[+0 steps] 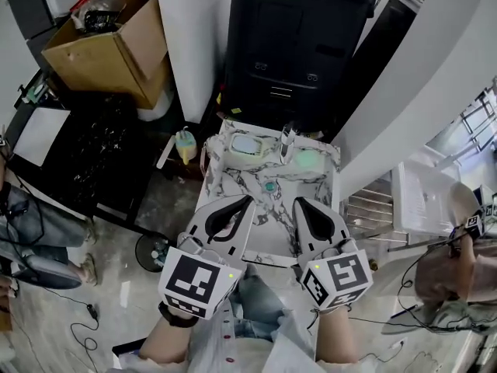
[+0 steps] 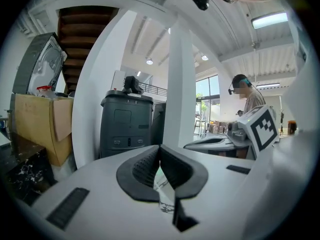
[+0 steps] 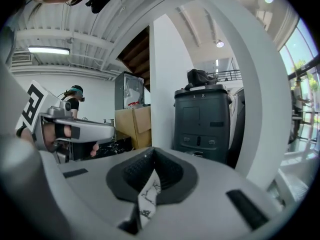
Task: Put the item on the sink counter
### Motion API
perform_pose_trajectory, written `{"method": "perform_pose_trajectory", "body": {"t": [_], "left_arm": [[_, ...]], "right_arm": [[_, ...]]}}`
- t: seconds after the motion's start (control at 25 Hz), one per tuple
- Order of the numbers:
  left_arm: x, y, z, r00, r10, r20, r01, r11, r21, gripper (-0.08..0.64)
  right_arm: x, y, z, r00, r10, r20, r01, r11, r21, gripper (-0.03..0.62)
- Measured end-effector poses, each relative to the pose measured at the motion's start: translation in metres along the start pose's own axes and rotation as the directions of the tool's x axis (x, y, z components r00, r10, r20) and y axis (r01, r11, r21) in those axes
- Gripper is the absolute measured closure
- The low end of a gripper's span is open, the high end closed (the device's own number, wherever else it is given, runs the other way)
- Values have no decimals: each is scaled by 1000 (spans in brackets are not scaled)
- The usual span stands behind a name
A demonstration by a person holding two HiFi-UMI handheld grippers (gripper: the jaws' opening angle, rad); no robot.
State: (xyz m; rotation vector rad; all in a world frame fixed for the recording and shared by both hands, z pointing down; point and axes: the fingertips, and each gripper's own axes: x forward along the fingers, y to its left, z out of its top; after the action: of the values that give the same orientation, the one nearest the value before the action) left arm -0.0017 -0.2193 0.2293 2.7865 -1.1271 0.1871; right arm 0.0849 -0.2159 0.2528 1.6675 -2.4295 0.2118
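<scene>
Right now we hold the left gripper [image 1: 248, 201] and right gripper [image 1: 298, 203] shut and empty at lower centre, above the marble sink counter [image 1: 247, 179]; a small teal item [image 1: 269, 186] lies on it mid-frame.

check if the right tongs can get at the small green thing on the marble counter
Probably yes: the right tongs hang close to the small green thing, with only bare marble counter between them. They are shut, so they must open first.

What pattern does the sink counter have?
The sink counter is white marble with dark veins; head view shows it best.
</scene>
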Motion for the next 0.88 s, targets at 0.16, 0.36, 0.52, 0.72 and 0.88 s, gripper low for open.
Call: {"method": "perform_pose_trajectory", "body": {"t": [0.16, 0.36, 0.52, 0.72, 0.88], "left_arm": [[25, -2, 2, 1000, -16, -2, 16, 1000, -4, 543], [57, 1, 7, 1000, -15, -3, 15, 1000, -9, 543], [79, 4, 5, 1000, -5, -11, 5, 1000, -19, 543], [102, 6, -1, 1000, 3, -26, -4, 999, -32, 543], [117, 7, -6, 999, 6, -38, -8, 999, -36, 543]], "right_arm": [[8, -27, -3, 1000, -22, -9, 22, 1000, 13, 581], [25, -59, -3, 999, -28, -24, 28, 1000, 10, 583], [35, -82, -9, 999, -25, -44, 25, 1000, 17, 581], [47, -103, -16, 998, -10, -69, 12, 1000, 16, 581], [57, -117, -22, 997, -3, -83, 4, 1000, 12, 581]]}}
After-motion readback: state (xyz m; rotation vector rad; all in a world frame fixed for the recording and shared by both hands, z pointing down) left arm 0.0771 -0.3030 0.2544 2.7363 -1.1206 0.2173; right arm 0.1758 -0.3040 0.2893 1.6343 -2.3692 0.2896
